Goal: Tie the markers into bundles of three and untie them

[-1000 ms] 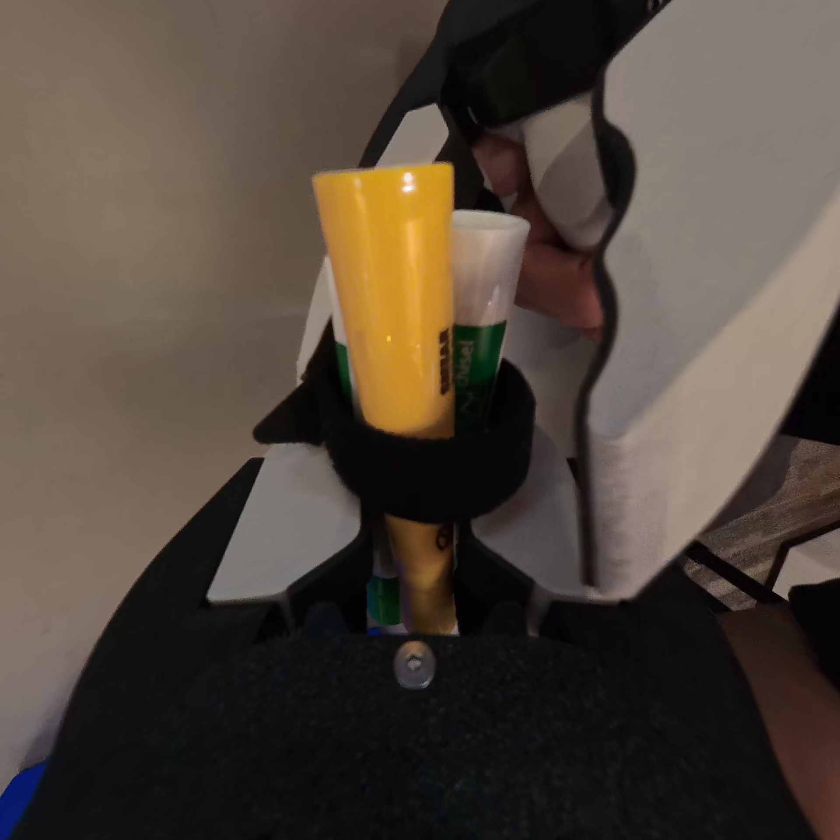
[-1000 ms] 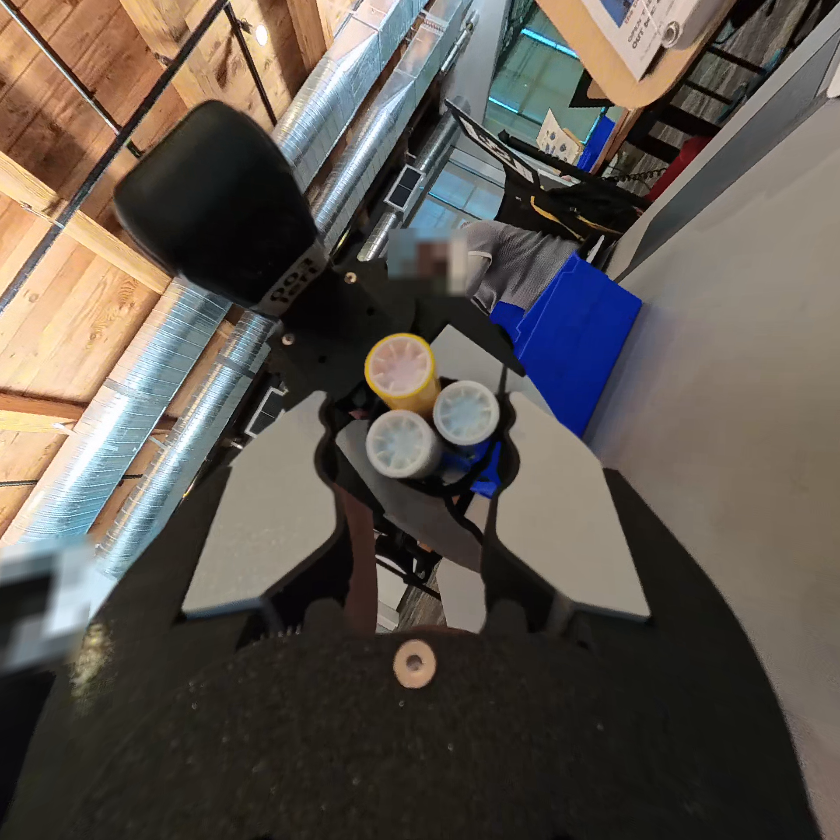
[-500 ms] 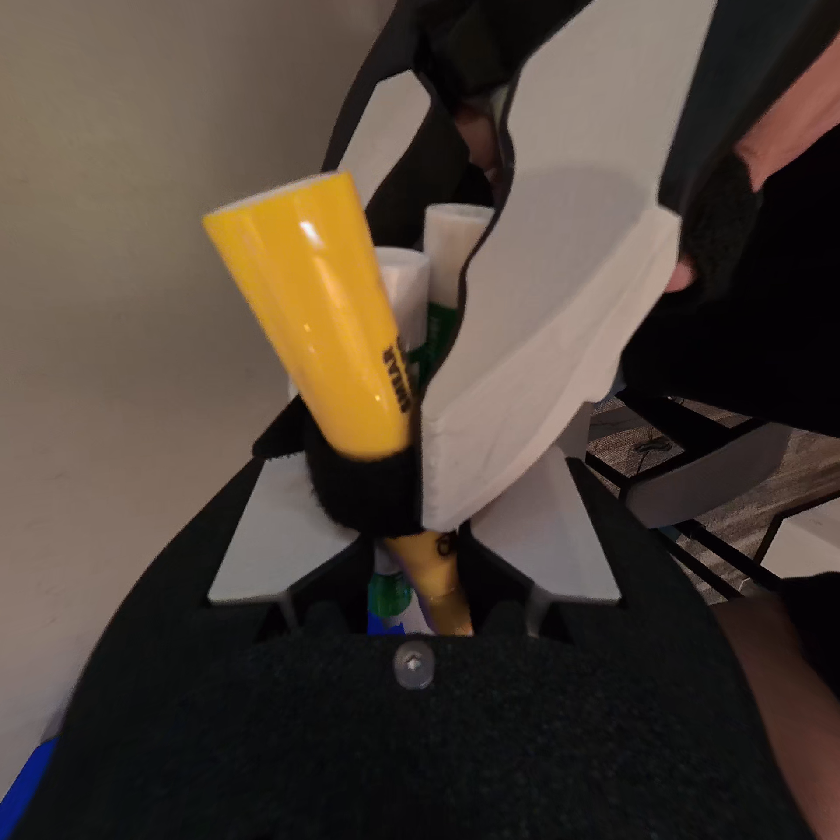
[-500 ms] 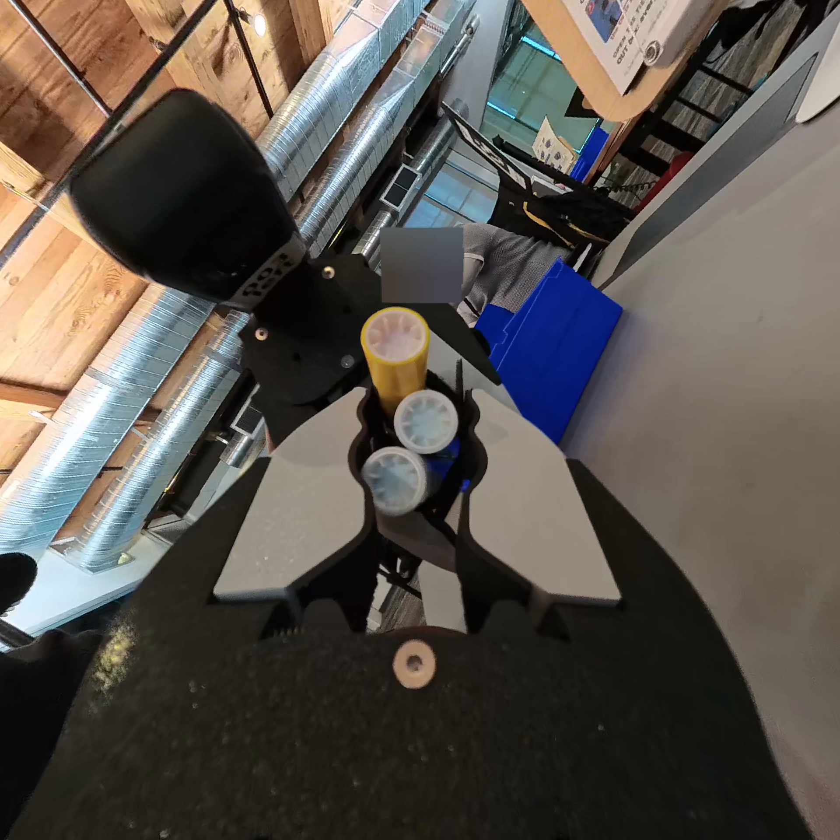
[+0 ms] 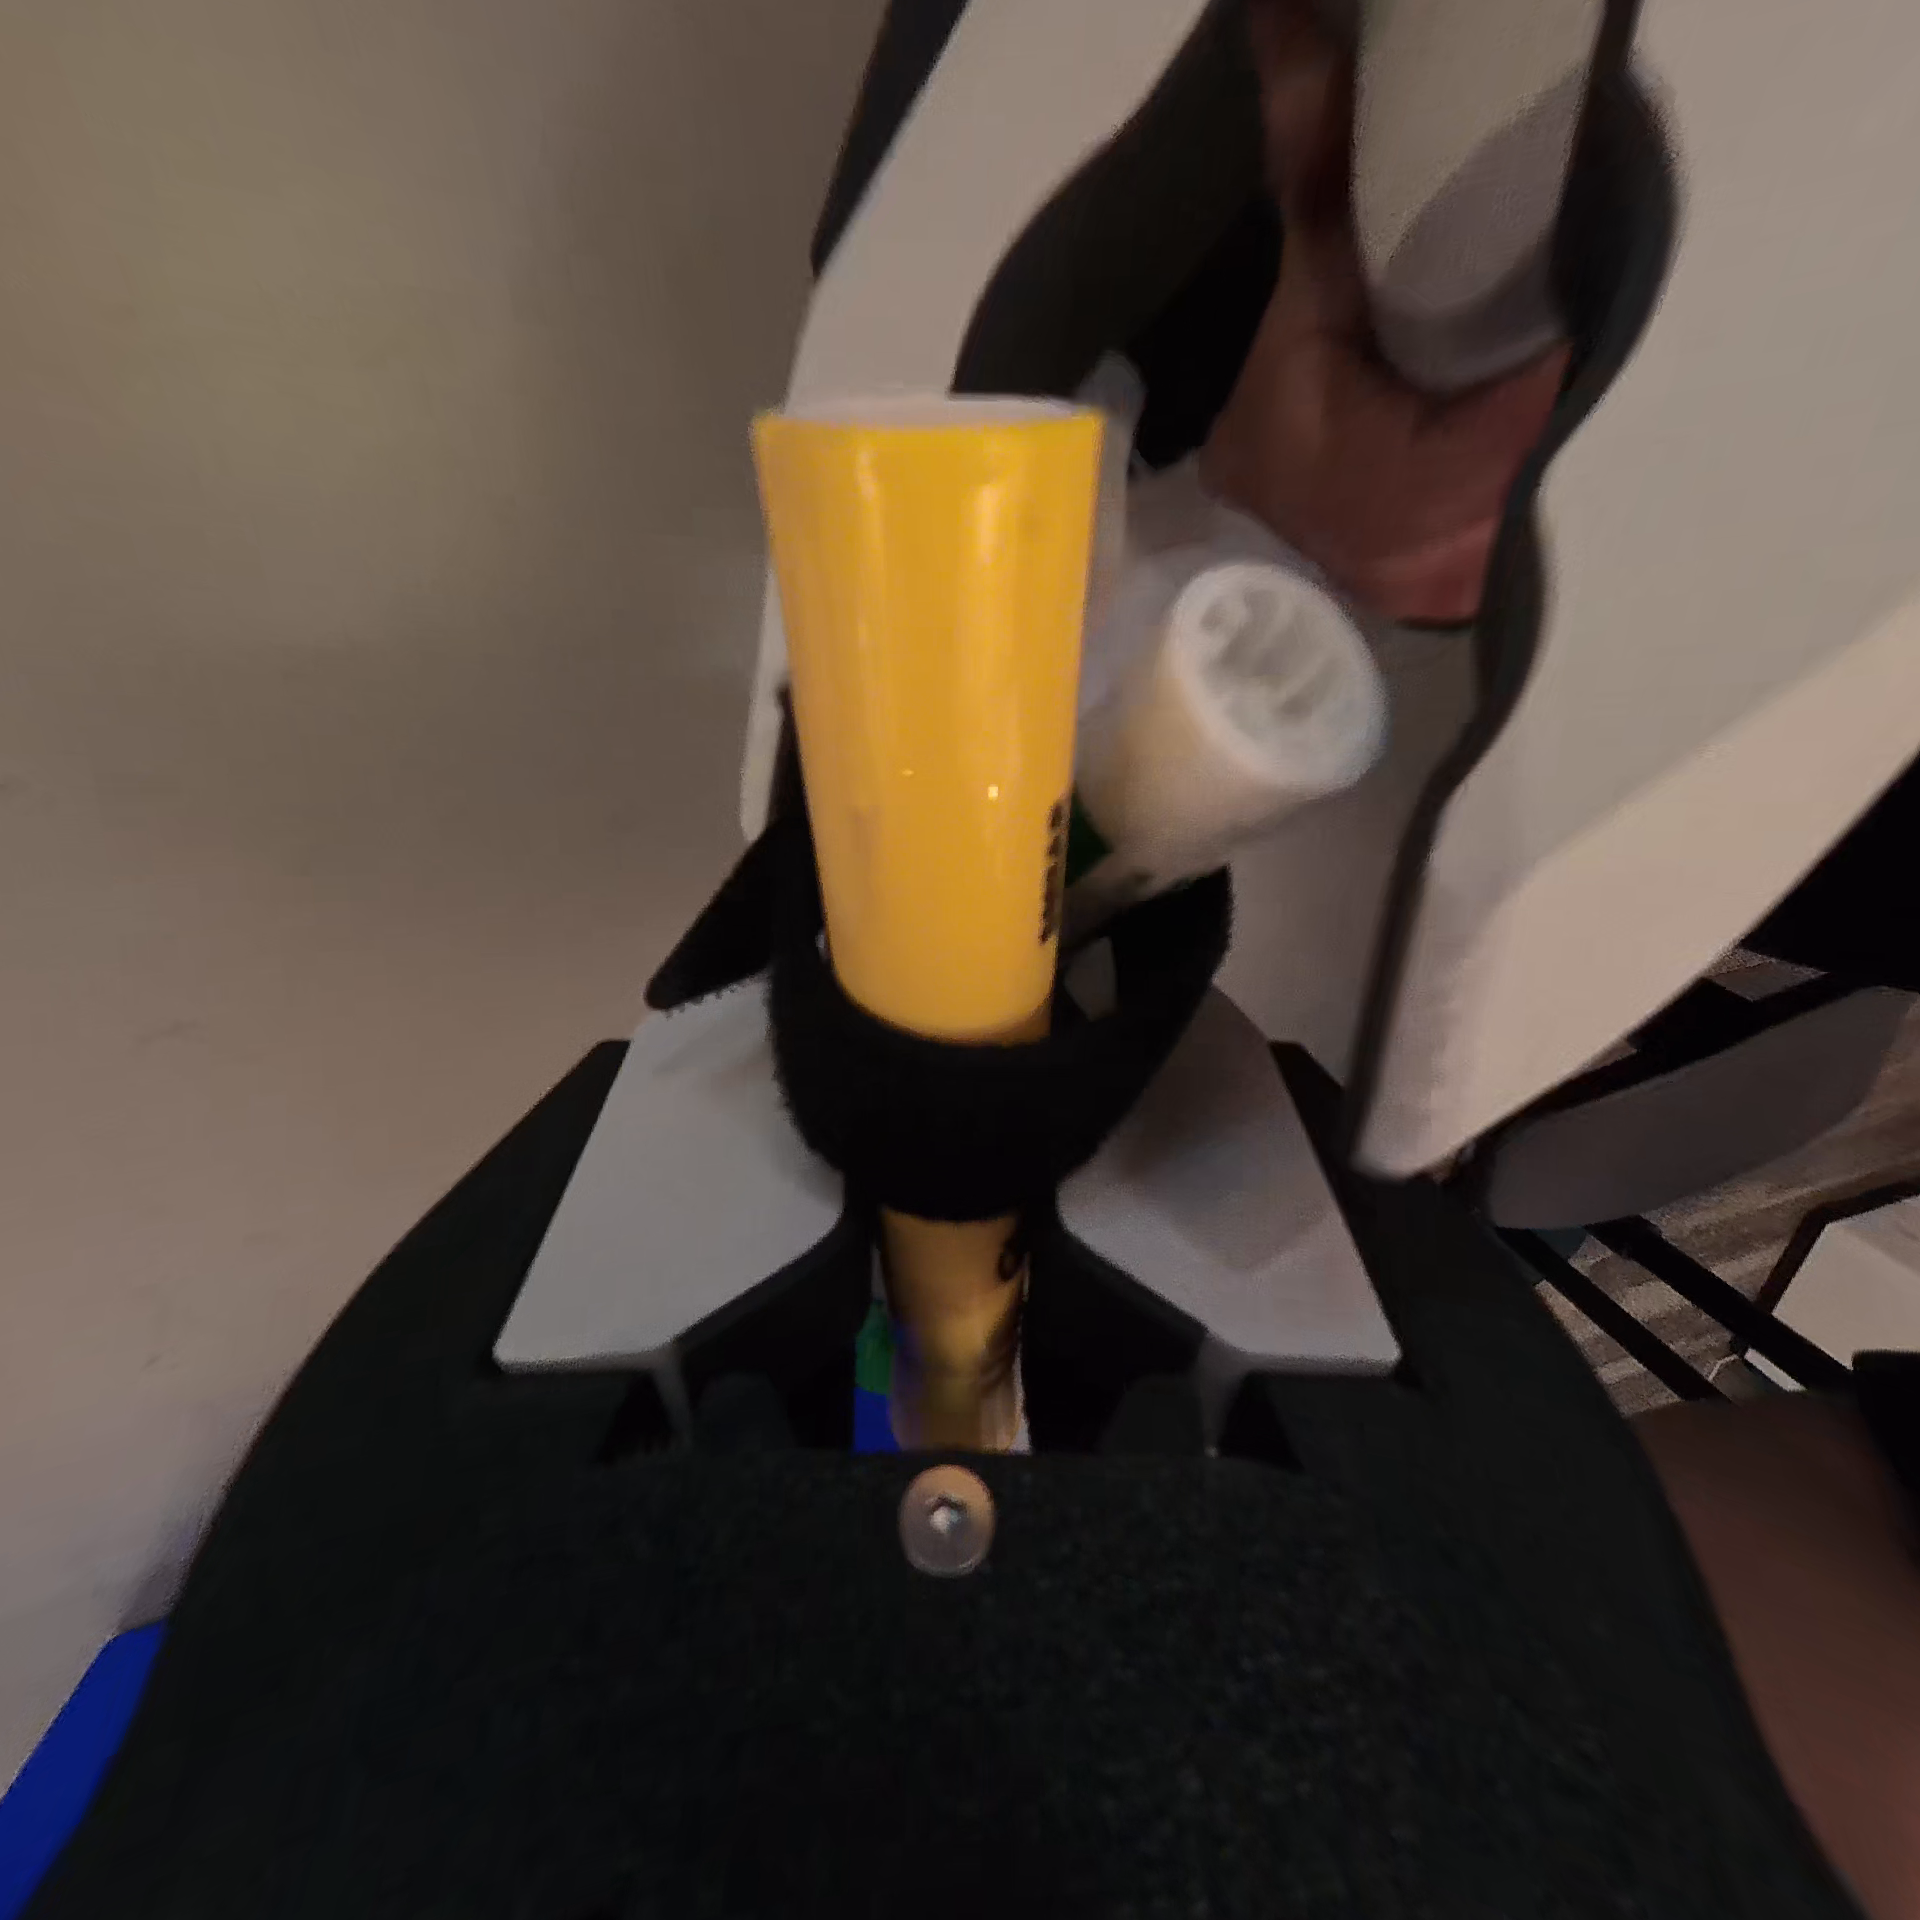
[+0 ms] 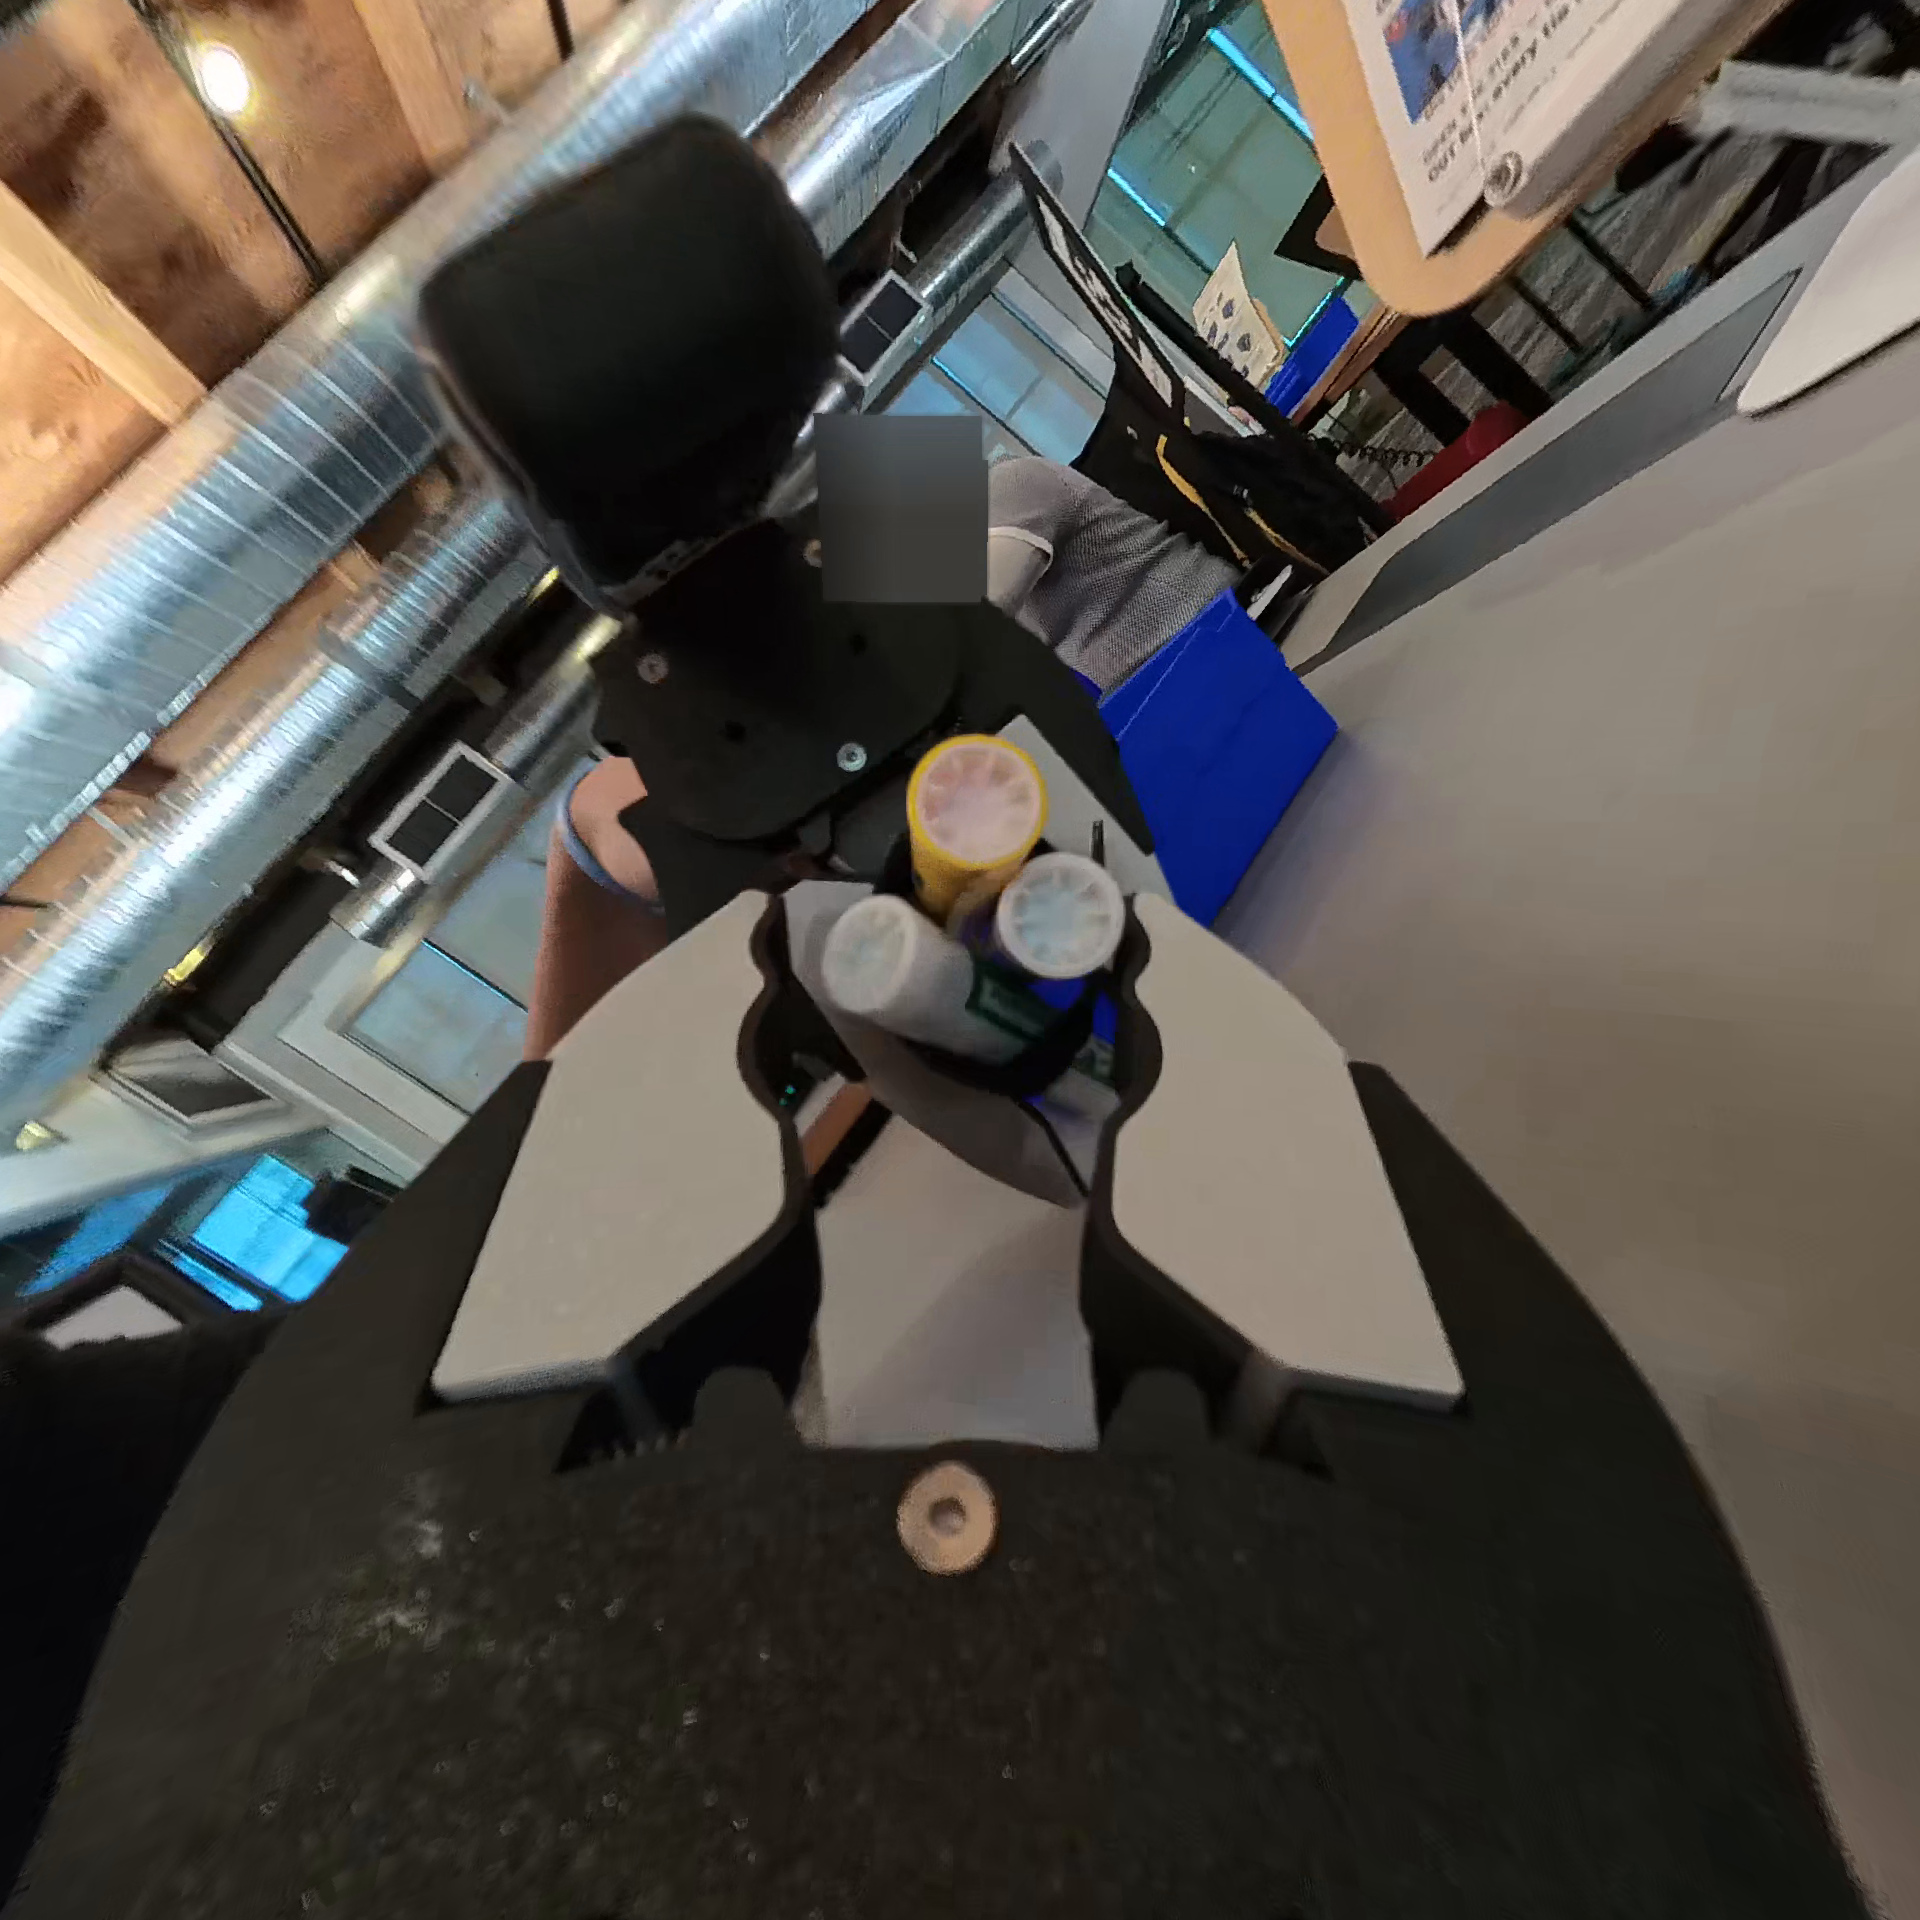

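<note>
My left gripper (image 5: 961, 1049) is shut on a bundle of three markers: a yellow marker (image 5: 925, 727), a white-and-green marker (image 5: 1226, 727) and a third one mostly hidden behind. A black strap (image 5: 935, 1101) loops around them just above the fingertips. The white-and-green marker leans out to the right. My right gripper (image 6: 951, 935) is open, with its fingers (image 5: 1662, 727) on either side of the markers' end caps. In the right wrist view I see the yellow cap (image 6: 977, 805), two white caps (image 6: 1060, 914) and the strap (image 6: 1023, 1070). The left gripper's body (image 6: 769, 707) is behind them.
A grey table surface (image 6: 1558, 1039) fills the right of the right wrist view, with a blue bin (image 6: 1216, 727) on it and a person in a grey shirt (image 6: 1101, 561) behind. Metal ducts run along the wooden ceiling. Black chair legs (image 5: 1662, 1309) show low right. Some 7 centimeters of space lies between my two pairs of fingers.
The right gripper closed in around the marker ends, then opened wider. The white-and-green marker has tipped out to the right. The left gripper keeps its hold.
</note>
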A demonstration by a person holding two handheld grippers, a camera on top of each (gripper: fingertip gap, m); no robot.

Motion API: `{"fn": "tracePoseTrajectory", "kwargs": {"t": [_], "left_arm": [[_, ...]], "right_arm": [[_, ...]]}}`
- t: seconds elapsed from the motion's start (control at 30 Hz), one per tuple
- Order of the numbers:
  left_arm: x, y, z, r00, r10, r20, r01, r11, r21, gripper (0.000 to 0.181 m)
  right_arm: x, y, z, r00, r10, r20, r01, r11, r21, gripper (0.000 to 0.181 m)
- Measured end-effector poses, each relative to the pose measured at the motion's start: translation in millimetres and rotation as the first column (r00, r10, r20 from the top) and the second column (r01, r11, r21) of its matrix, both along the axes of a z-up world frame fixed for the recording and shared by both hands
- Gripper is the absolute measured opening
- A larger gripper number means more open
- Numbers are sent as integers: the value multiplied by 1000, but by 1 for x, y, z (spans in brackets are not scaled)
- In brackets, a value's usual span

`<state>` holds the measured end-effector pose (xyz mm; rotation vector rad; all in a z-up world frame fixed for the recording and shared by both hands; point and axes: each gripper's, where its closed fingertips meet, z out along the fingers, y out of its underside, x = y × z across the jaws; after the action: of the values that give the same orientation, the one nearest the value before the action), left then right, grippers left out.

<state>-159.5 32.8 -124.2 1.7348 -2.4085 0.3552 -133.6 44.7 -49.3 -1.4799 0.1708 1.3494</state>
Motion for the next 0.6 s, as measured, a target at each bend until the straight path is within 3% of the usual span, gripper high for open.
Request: {"fn": "tracePoseTrajectory", "kwargs": {"t": [0.2, 0.33, 0.4, 0.5, 0.6], "left_arm": [[-12, 10, -10, 999, 33, -17, -32, 999, 40, 31], [-23, 19, -20, 997, 57, -59, -52, 995, 90, 31], [-27, 23, -26, 994, 78, -74, -70, 993, 99, 31], [-33, 25, -35, 991, 85, -105, -73, 991, 115, 31], [-40, 28, -48, 982, 84, -167, -58, 986, 158, 31]], "right_arm": [[21, 0, -5, 976, 33, 216, -53, 994, 91, 57], [34, 2, -15, 937, 82, 339, -122, 988, 98, 50], [37, 4, -22, 918, 133, 374, -172, 982, 72, 55], [27, 1, -30, 864, 264, 428, -311, 950, 42, 54], [26, 8, -54, 761, 344, 549, -372, 926, -66, 57]]}}
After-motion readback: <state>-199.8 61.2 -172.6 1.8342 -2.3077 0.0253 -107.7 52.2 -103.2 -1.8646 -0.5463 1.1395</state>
